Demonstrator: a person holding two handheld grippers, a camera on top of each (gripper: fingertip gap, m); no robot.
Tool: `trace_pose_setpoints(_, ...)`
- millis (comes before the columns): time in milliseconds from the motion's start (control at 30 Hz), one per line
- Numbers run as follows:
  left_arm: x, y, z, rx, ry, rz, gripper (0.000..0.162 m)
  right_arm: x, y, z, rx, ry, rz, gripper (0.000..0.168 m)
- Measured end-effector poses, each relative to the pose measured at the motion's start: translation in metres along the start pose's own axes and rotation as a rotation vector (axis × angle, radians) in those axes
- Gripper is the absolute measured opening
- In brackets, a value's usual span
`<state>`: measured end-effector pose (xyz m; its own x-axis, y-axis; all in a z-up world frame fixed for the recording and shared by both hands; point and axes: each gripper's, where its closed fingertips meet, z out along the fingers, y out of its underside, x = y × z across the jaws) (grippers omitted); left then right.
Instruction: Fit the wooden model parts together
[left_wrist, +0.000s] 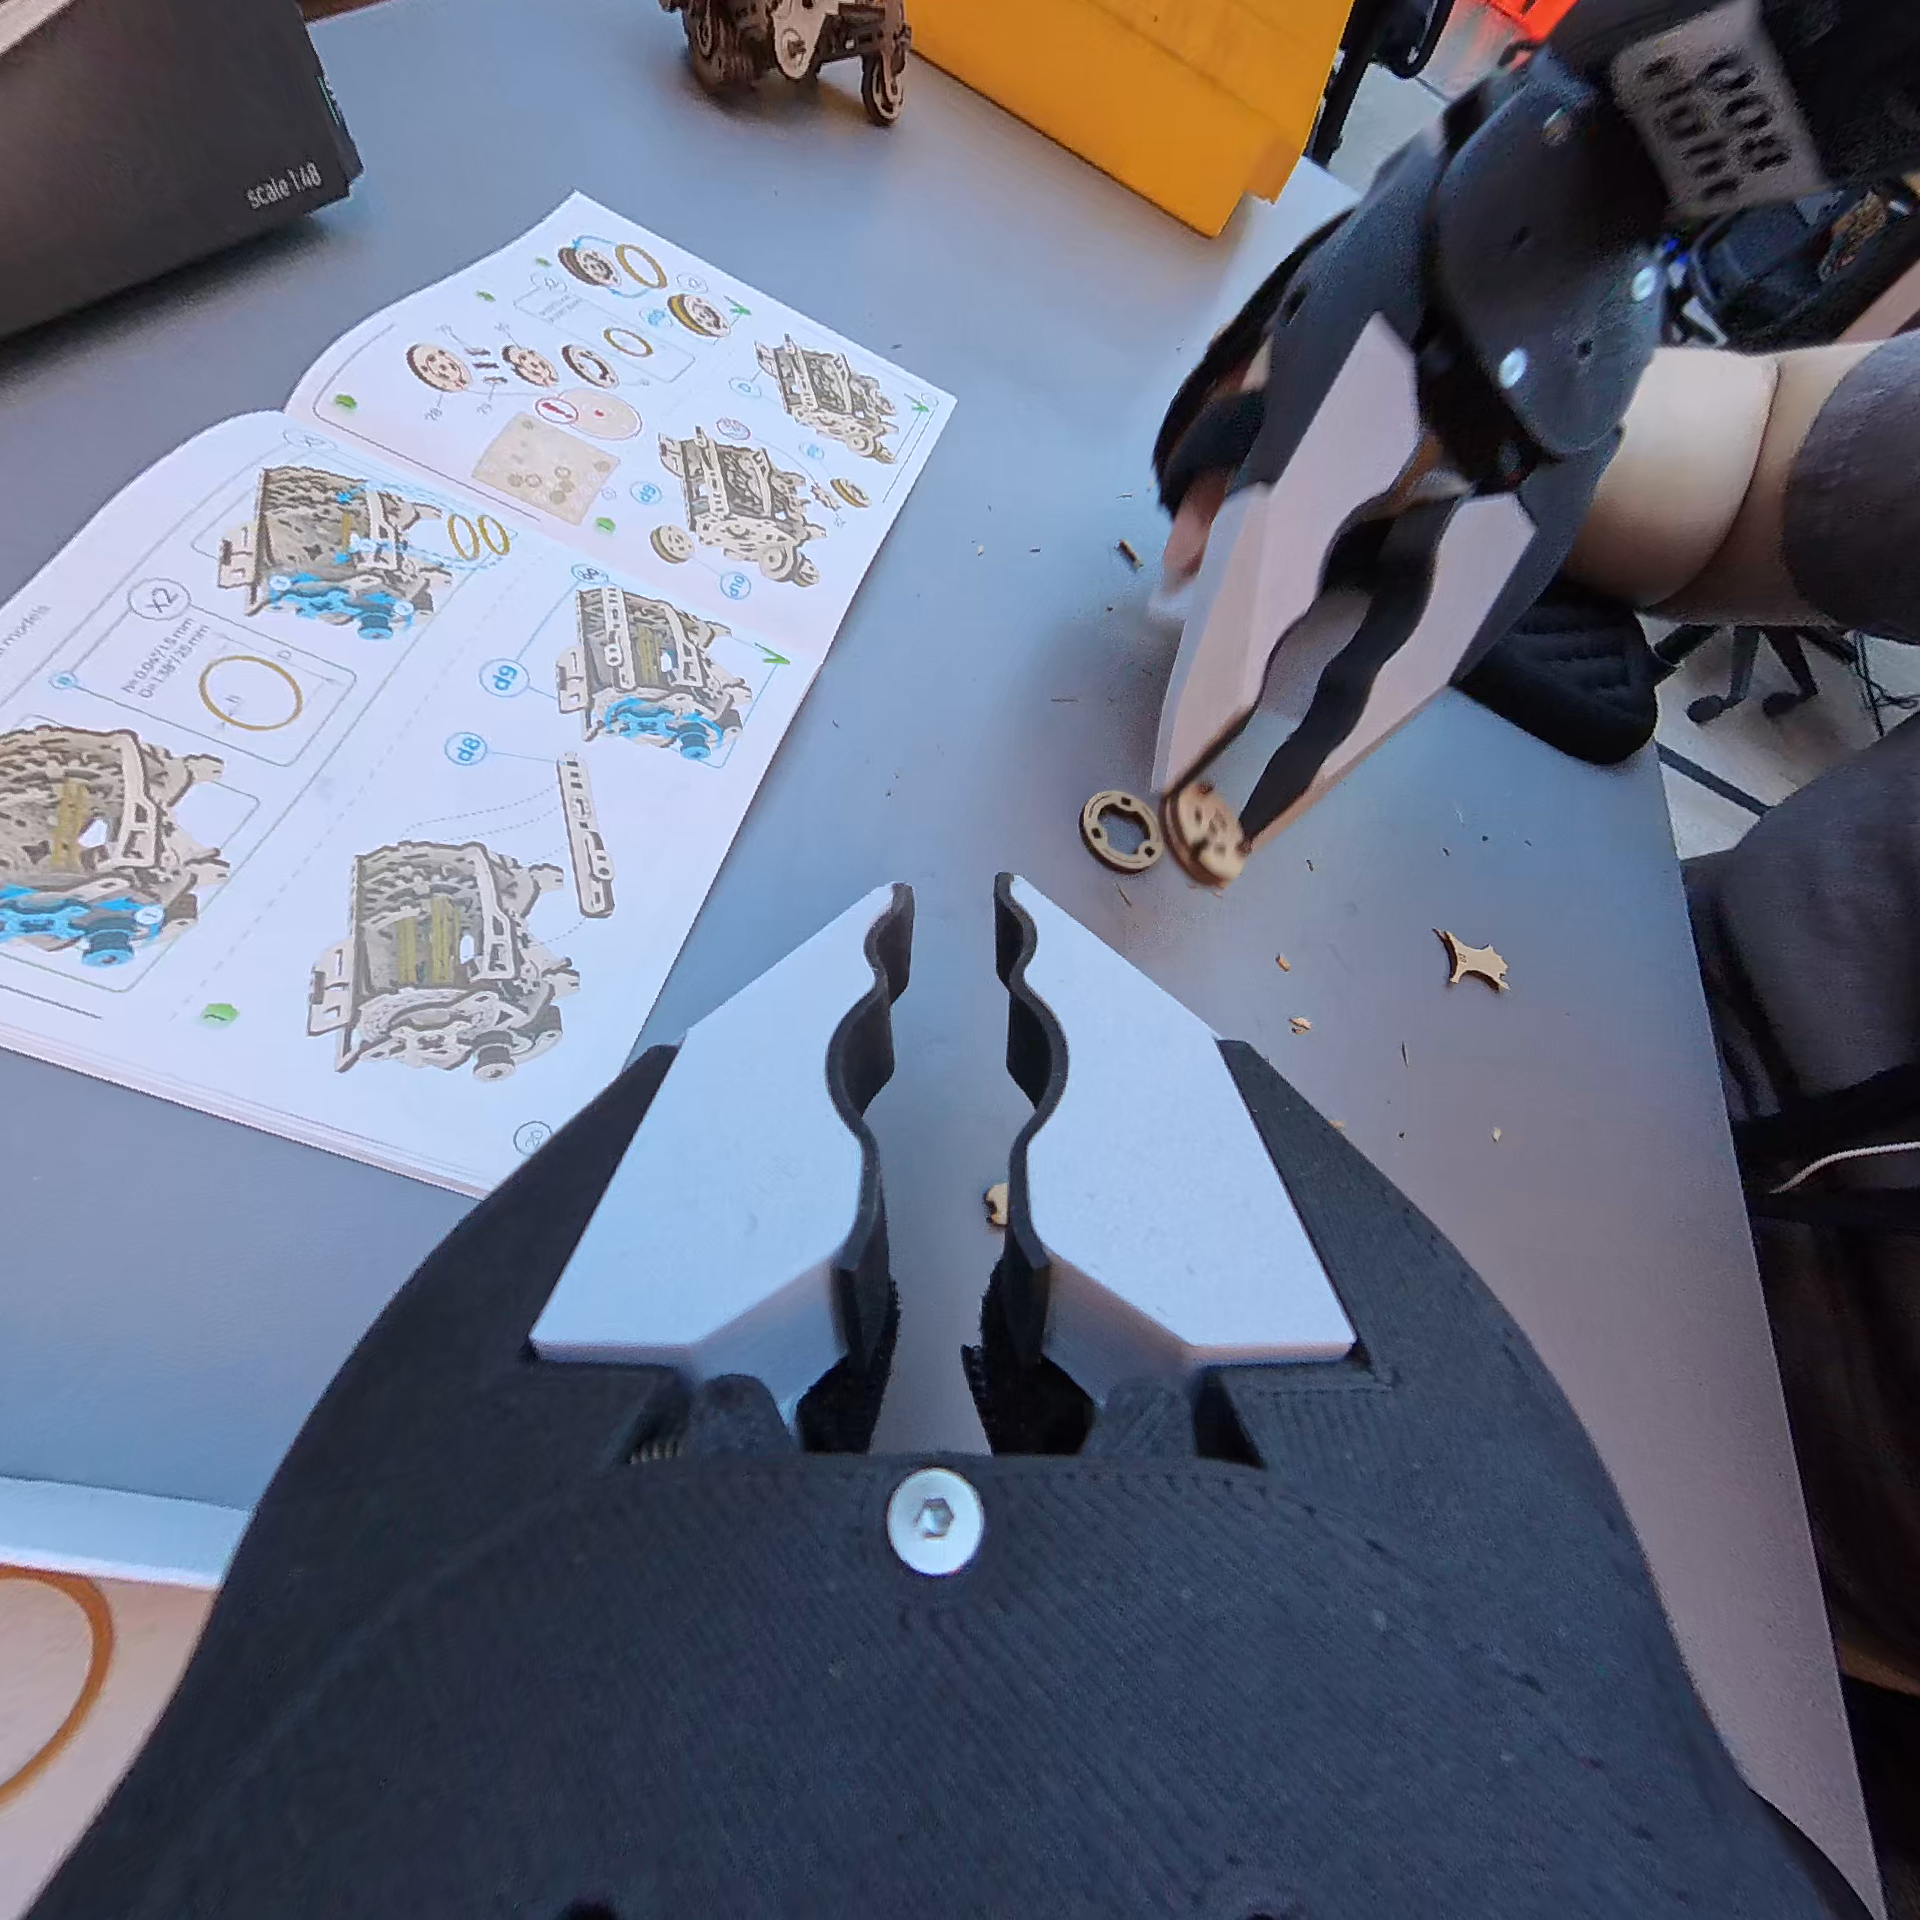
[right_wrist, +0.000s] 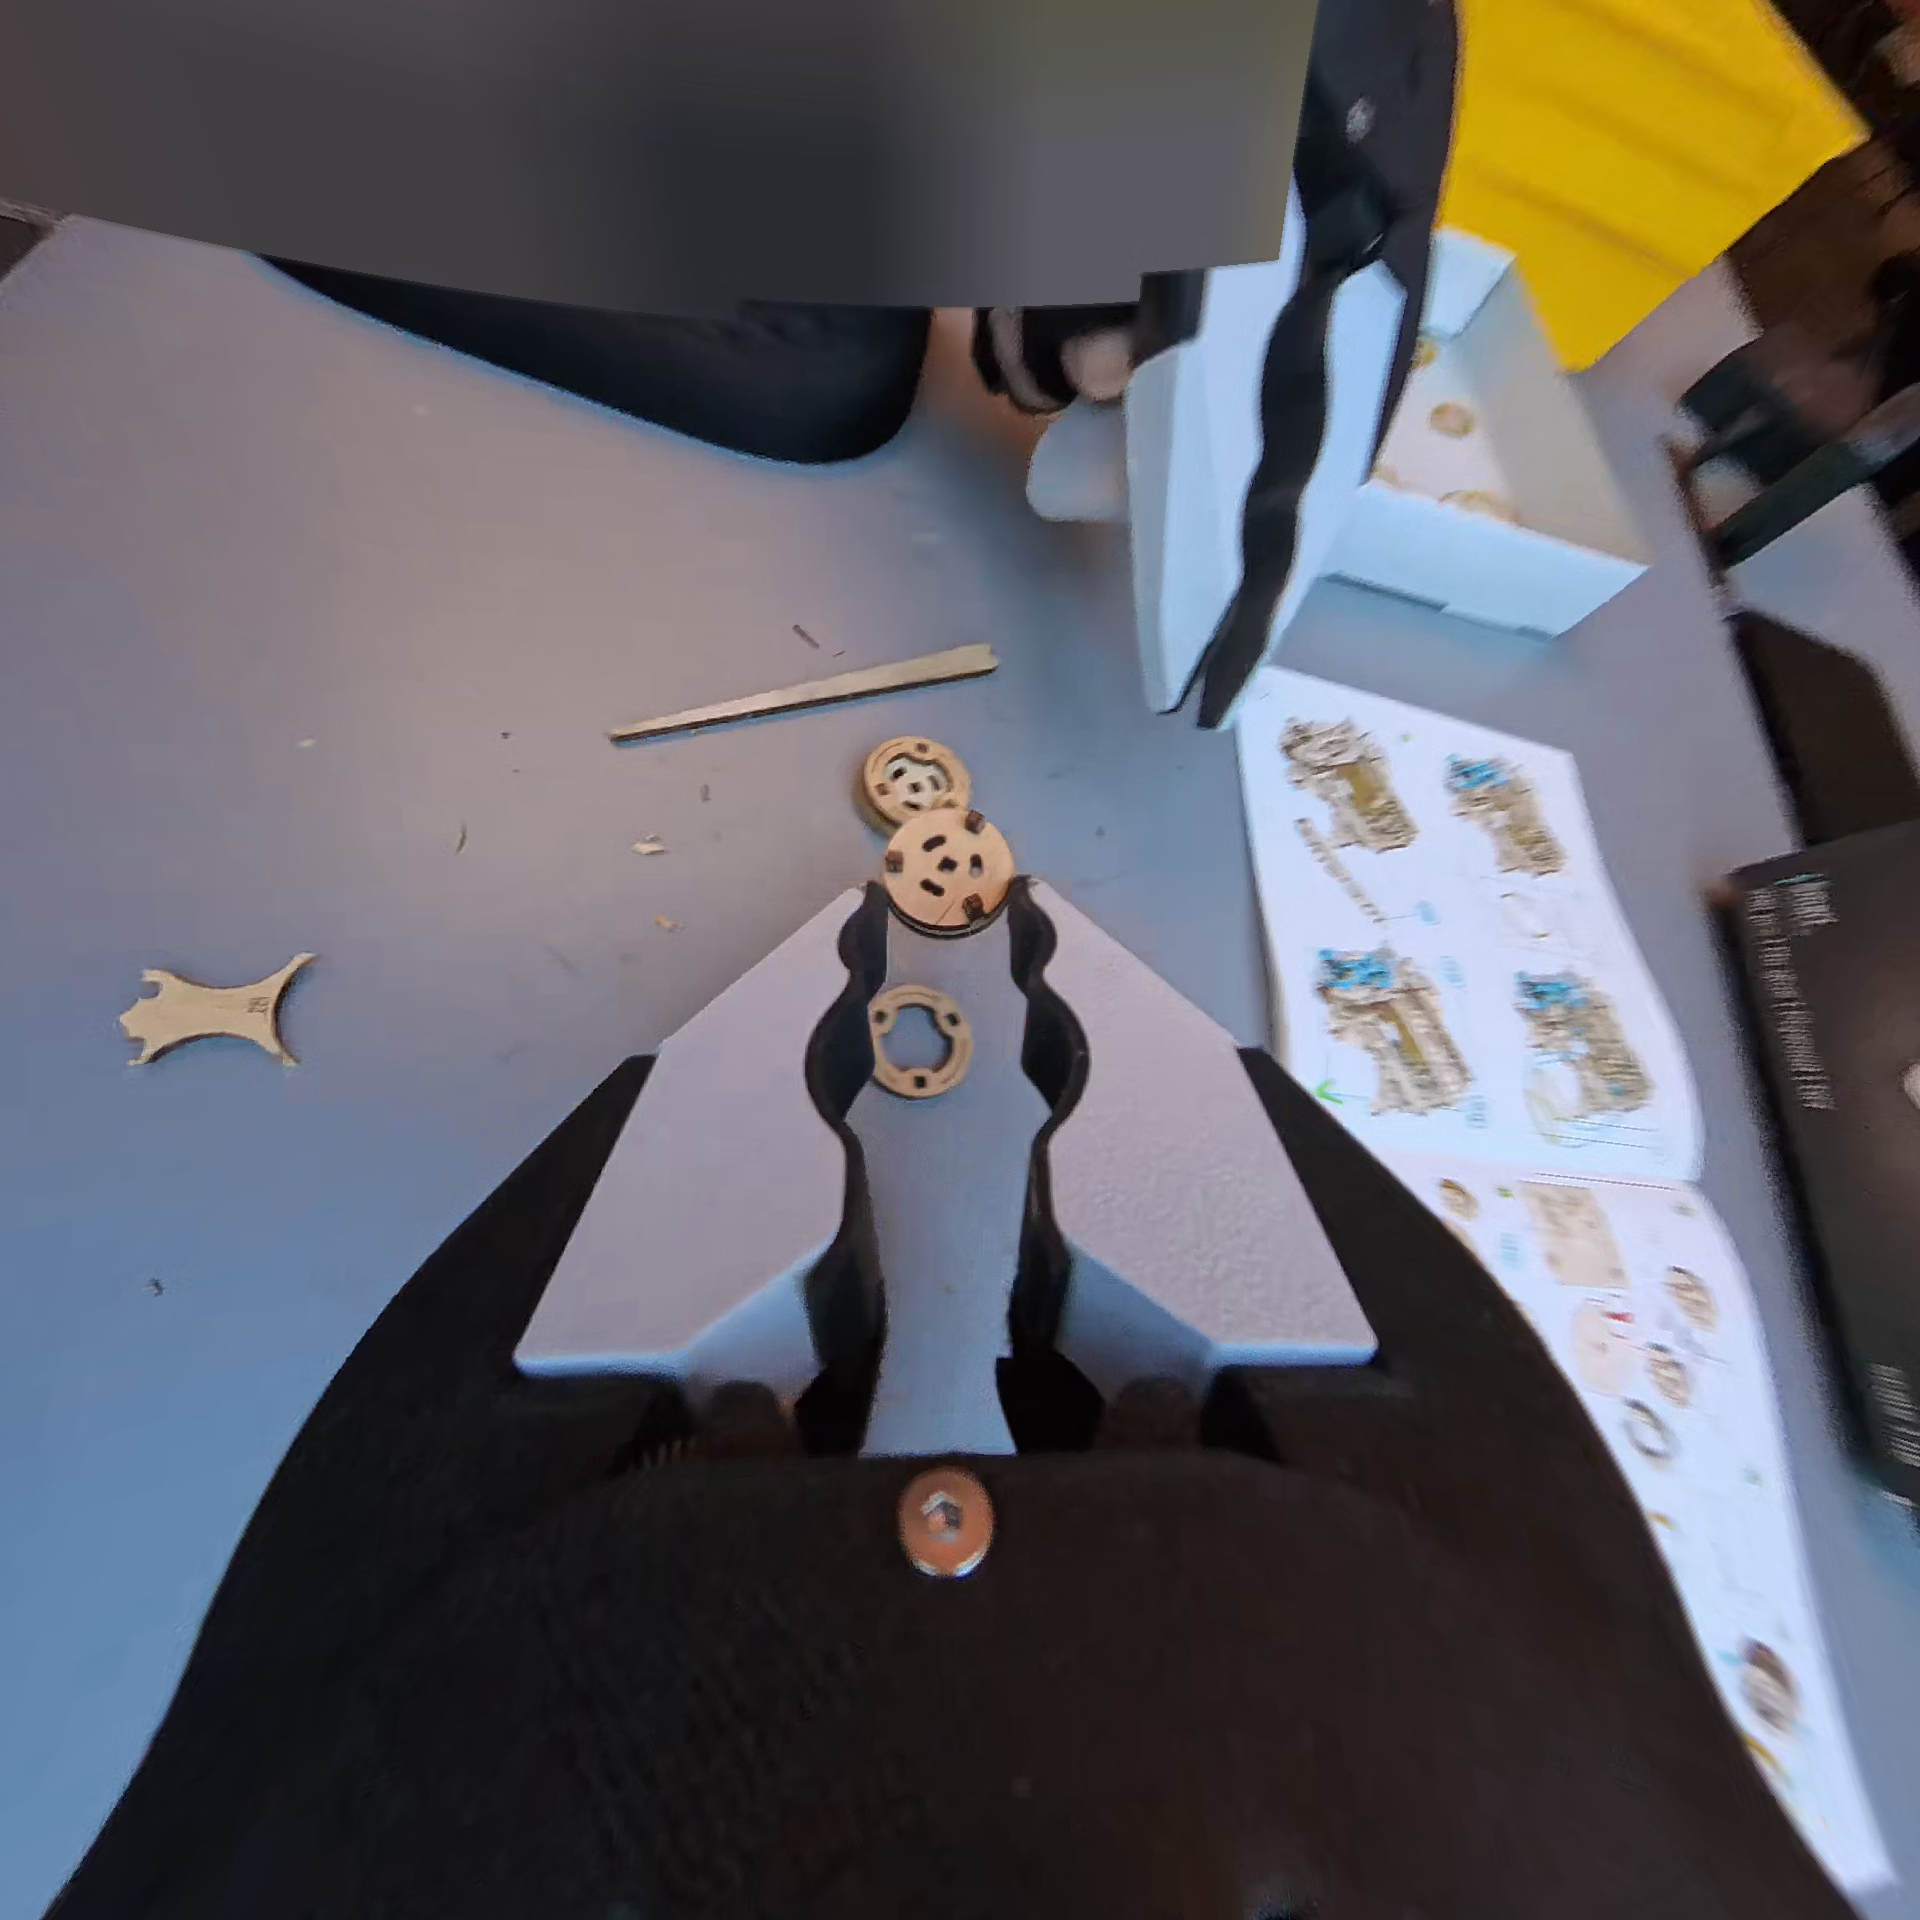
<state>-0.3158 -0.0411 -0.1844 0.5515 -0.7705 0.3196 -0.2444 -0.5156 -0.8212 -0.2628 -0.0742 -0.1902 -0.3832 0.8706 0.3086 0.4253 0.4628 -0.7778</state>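
While a disc (right_wrist: 948, 871) was pinched at the R gripper (right_wrist: 948, 902) tips above a ring (right_wrist: 921, 1040), the L gripper (left_wrist: 954, 902) was held slightly spread, w/ nothing in it.

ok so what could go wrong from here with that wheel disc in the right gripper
1. The right gripper pinches the wooden disc only at its fingertips, by the edge, so it could twist or pop out.
2. The flat ring lies loose on the table right under the fingers, and could get knocked aside.
3. The left gripper is empty, so nothing braces the parts.
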Motion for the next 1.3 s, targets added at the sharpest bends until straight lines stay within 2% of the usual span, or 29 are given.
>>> trace_pose_setpoints(267,0.012,-0.009,0.003,0.044,0.018,0.080,0.015,0.036,-0.066,-0.065,-0.071,0.332,-0.267,0.023)
trace_pose_setpoints(467,0.021,-0.014,0.002,0.059,0.016,0.131,0.015,0.036,-0.117,-0.094,-0.133,0.443,-0.387,0.023)
trace_pose_setpoints(933,0.026,-0.019,0.000,0.080,0.028,0.141,0.015,0.013,-0.202,-0.129,-0.133,0.547,-0.529,0.023)
trace_pose_setpoints(1100,0.027,-0.019,0.000,0.075,0.028,0.150,0.015,0.006,-0.214,-0.134,-0.125,0.552,-0.548,0.022)
trace_pose_setpoints(1300,0.027,-0.021,-0.004,0.085,0.029,0.158,0.015,0.002,-0.211,-0.131,-0.129,0.542,-0.543,0.022)
